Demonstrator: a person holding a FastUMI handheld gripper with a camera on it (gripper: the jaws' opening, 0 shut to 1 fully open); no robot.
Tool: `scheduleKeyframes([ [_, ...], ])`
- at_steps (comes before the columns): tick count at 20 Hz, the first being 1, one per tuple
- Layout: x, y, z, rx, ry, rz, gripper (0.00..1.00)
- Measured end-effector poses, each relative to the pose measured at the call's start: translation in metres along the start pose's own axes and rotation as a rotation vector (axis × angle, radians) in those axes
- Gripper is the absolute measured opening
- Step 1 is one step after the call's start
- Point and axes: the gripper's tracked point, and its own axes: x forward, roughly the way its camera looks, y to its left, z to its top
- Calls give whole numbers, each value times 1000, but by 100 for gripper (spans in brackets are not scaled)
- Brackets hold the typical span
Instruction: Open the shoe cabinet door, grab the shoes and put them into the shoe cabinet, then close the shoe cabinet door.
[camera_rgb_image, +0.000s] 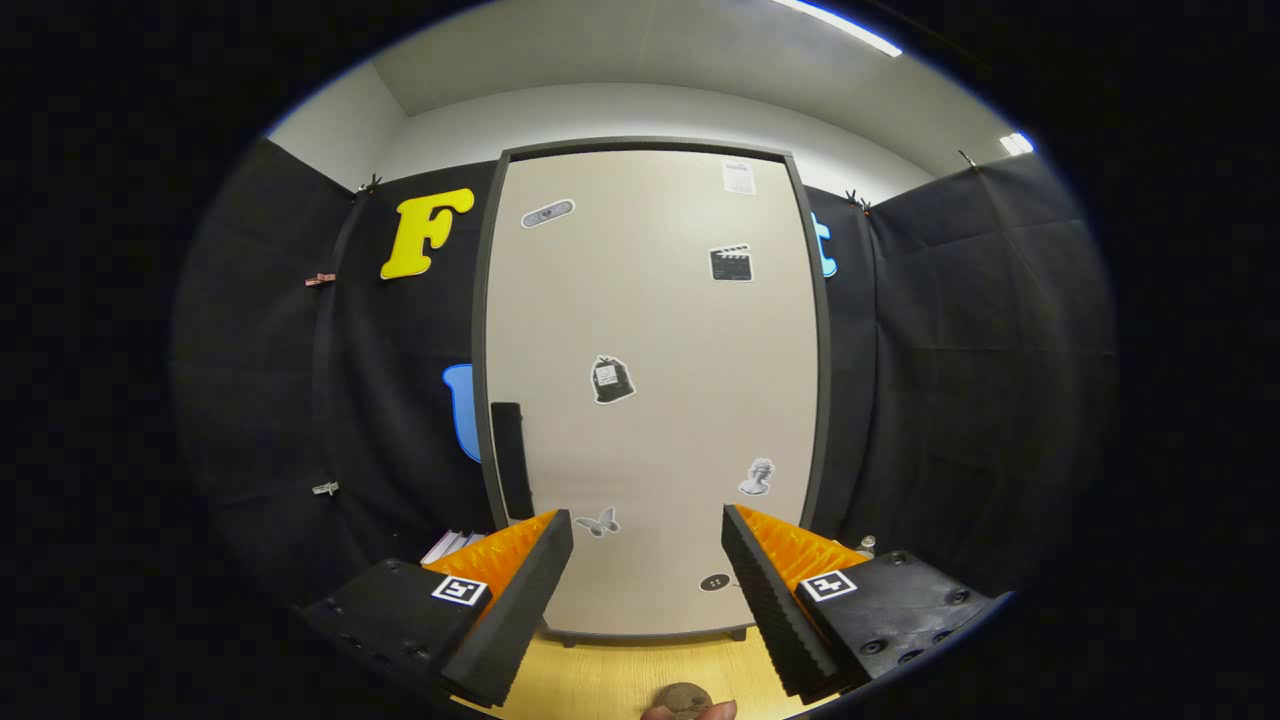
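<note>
Ahead of fingers: shoe cabinet door (655, 390) closed, dark handle (511, 458) at its left edge.
Hand-held gripper (648, 530): fingers spread, empty.
Risk: approaching centred likely misses the handle.

The gripper (648, 528) is seen as two wedge-shaped fingers (520, 600) set wide apart, each faced on its inner side with a ribbed, saw-toothed pad (765, 590). Behind each finger a blocky black mount (895, 600) is fitted, with rounded corners and several dark recessed screws. A small square black-and-white marker (459, 589) is fixed on top of each mount. A fingertip (690, 711) is glimpsed between the mounts.
</note>
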Motion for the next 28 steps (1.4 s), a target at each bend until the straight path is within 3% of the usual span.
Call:
scheduleKeyframes([
  [9, 67, 74, 0, -10, -1, 75, 97],
  [18, 137, 120, -33, -19, 42, 94, 97],
  [20, 150, 125, -40, -17, 52, 97, 90],
  [21, 155, 127, -43, -10, 57, 98, 79],
  [24, 162, 126, -49, 7, 70, 67, 57],
  [26, 160, 116, -46, -1, 51, 26, 54],
  [27, 165, 118, -46, 1, 38, 30, 39],
  [28, 163, 120, -47, -5, 39, 35, 39],
])
